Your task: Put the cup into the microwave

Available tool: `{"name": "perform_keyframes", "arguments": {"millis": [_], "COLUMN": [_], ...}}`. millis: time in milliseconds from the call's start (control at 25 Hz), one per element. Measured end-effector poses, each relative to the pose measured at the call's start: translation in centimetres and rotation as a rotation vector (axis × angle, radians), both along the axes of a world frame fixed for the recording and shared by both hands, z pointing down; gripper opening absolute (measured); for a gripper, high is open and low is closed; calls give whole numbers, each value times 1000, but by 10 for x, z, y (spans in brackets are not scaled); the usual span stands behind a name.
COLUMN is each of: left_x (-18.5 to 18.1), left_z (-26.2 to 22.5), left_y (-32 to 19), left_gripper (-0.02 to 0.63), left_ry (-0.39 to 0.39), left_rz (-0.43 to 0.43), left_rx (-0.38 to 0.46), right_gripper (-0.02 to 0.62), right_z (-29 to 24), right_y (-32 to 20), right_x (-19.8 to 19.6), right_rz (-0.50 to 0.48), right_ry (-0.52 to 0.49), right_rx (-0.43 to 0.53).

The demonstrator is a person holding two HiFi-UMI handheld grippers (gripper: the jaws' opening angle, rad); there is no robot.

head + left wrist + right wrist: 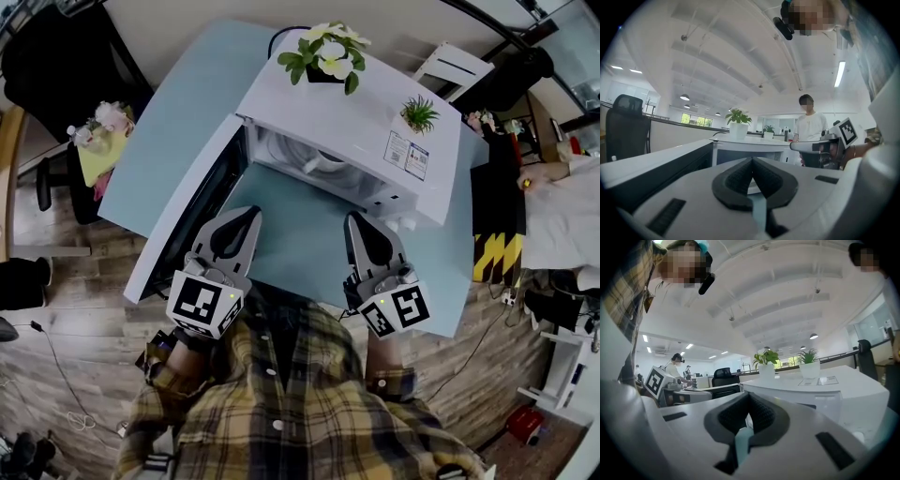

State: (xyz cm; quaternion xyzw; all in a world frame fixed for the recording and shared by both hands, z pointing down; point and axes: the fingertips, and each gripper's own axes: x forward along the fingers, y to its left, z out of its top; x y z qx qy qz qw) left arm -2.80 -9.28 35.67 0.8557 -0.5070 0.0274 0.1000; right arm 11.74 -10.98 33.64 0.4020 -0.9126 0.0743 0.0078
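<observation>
A white microwave (347, 131) stands on a light blue table (178, 122), its door (183, 211) swung open to the left. A white cup (322, 161) sits inside the cavity. Both grippers hover side by side in front of the opening, apart from the cup. My left gripper (253, 214) (751, 160) is shut with nothing in it. My right gripper (355, 218) (749, 397) is shut and empty too. Each gripper view shows the other gripper beside it: the right one (820, 146) and the left one (682, 393).
A flowering plant pot (325, 54) and a small green plant (419, 113) stand on top of the microwave. The open door juts past the table's left edge. A black chair (52, 61) is at the far left, and a person (562, 211) stands to the right of the table.
</observation>
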Motion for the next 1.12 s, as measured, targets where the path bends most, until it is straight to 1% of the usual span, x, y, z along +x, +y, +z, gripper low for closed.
{"name": "perform_keyframes", "arguments": {"millis": [1120], "left_x": [-6], "left_z": [2], "left_y": [-5], "left_gripper": [-9], "left_ry": [1], "left_rz": [19], "left_rx": [-3], "right_gripper": [0], "right_z": [6], "right_y": [-5], "right_x": [-9], "right_rz": [19], "right_ry": [-3], "right_rx": [-25]}}
